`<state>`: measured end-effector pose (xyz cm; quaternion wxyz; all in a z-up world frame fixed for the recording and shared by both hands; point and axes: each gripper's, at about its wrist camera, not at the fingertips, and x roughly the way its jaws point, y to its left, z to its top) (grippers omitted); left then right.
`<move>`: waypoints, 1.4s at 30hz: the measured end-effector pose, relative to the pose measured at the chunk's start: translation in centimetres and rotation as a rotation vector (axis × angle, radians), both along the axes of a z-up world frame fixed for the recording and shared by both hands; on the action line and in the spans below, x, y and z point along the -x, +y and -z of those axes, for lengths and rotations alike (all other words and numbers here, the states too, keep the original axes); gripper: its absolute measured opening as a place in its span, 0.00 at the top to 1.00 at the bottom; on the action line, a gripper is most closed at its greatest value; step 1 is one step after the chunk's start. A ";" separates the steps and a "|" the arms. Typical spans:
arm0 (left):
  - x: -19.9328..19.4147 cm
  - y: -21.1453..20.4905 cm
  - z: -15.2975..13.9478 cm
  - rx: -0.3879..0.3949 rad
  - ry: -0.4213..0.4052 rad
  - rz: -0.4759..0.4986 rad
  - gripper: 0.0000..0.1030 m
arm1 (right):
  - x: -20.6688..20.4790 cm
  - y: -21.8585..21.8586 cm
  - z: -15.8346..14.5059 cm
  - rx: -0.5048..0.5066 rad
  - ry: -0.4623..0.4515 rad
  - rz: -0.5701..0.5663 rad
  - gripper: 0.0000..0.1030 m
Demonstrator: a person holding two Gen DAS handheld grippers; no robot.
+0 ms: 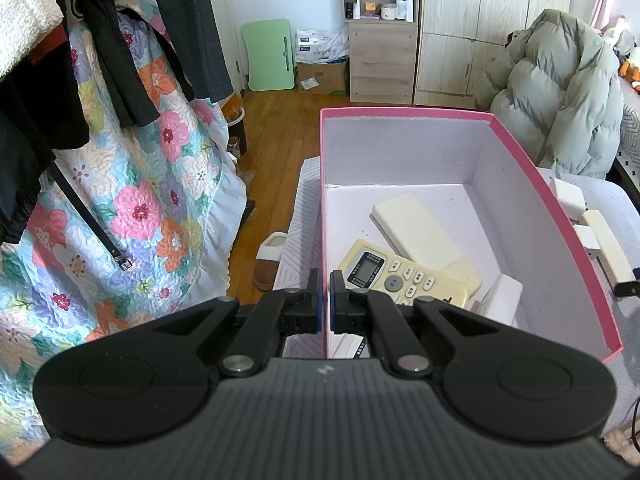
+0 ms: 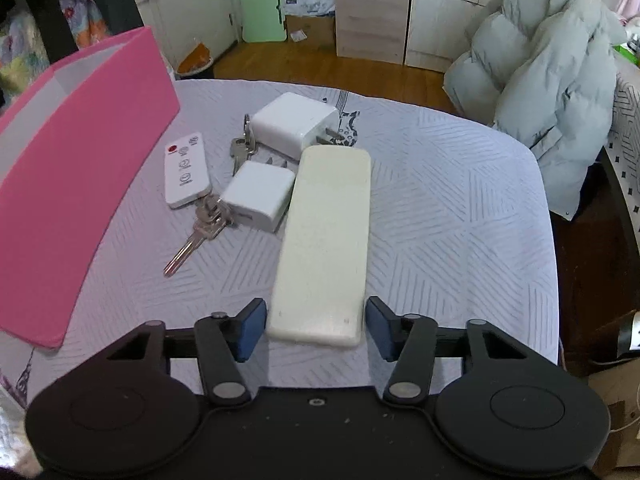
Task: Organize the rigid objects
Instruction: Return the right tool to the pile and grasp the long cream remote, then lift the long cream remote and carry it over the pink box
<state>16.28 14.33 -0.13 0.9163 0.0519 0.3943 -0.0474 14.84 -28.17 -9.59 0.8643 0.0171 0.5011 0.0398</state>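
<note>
Left gripper (image 1: 325, 300): jaws clamped on the near left wall of the pink box (image 1: 552, 200), one finger on each side of the wall. Inside the box, at 1 o'clock from the fingertips, a yellowed remote (image 1: 404, 280) lies face up with its display visible. A cream remote (image 1: 420, 232) lies face down at 12 o'clock from it, overlapping its far edge. A white block (image 1: 502, 300) rests against the right inner wall.

Right gripper (image 2: 316, 328): jaws spread apart, straddling the near end of a cream remote (image 2: 324, 240) lying face down on the cloth (image 2: 460, 220). Small gaps show between each pad and the remote.

At 11 o'clock from this remote lie a small charger (image 2: 258, 194), a large charger (image 2: 296, 124), keys (image 2: 200, 232) and a white remote (image 2: 186, 170). The pink box stands at 9 o'clock.
</note>
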 end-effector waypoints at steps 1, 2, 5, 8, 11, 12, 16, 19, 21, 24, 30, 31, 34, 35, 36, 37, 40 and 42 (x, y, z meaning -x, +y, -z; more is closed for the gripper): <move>0.0 0.0 0.0 0.000 0.000 0.001 0.98 | -0.6 0.3 0.2 0.016 -0.002 -0.016 0.40; 0.0 -0.1 0.0 0.000 0.001 0.002 0.98 | -1.3 0.5 0.5 0.032 -0.002 -0.028 0.40; 0.0 -0.1 0.0 0.000 0.002 0.005 0.98 | -3.7 0.3 0.9 0.036 -0.014 -0.024 0.31; 0.0 -0.2 0.0 0.001 0.002 0.005 0.98 | -5.6 -0.5 1.2 0.020 -0.035 -0.012 0.27; 0.0 -0.1 0.1 0.005 0.002 0.004 0.97 | -6.6 -0.9 1.5 0.003 -0.076 -0.048 0.25; -0.1 -0.1 0.1 0.008 0.002 0.004 0.97 | -6.6 -0.9 1.6 0.011 -0.086 -0.055 0.26; 0.0 -0.1 0.2 0.006 0.003 0.003 0.97 | -5.9 -0.6 1.1 -0.005 -0.094 -0.071 0.40; -0.1 0.1 0.2 0.015 0.004 0.006 0.97 | -4.4 -1.3 0.2 -0.057 -0.139 -0.036 0.42; -0.1 0.0 0.2 0.014 0.003 0.006 0.98 | -3.4 -1.6 -0.8 -0.087 -0.176 -0.014 0.42; -0.1 0.1 0.2 0.015 0.004 0.008 0.98 | -1.4 -1.9 -2.7 -0.117 -0.239 -0.003 0.42; -0.1 0.2 0.2 0.014 0.002 0.006 0.98 | 2.2 -1.1 -5.8 -0.127 -0.325 -0.029 0.43; -0.1 0.2 0.2 0.013 0.002 0.006 0.98 | 2.7 -0.8 -6.1 -0.119 -0.334 -0.041 0.43; -0.1 0.2 0.2 0.016 0.003 0.007 0.98 | 3.6 0.2 -6.9 -0.099 -0.358 -0.067 0.44; -0.1 0.2 0.2 0.013 0.003 0.007 0.98 | 3.9 0.5 -7.1 -0.094 -0.364 -0.078 0.44; -0.1 0.2 0.2 0.013 0.003 0.007 0.98 | 4.1 0.8 -7.4 -0.092 -0.370 -0.088 0.44; -0.1 0.3 0.1 0.012 0.003 0.008 0.98 | 4.2 1.1 -7.7 -0.090 -0.377 -0.099 0.44; -0.2 0.4 0.1 0.030 0.005 -0.001 0.98 | 4.6 2.4 -9.0 -0.077 -0.395 -0.142 0.44; -0.2 0.7 0.1 0.046 0.004 -0.006 0.98 | 4.6 3.2 -9.9 -0.074 -0.412 -0.177 0.44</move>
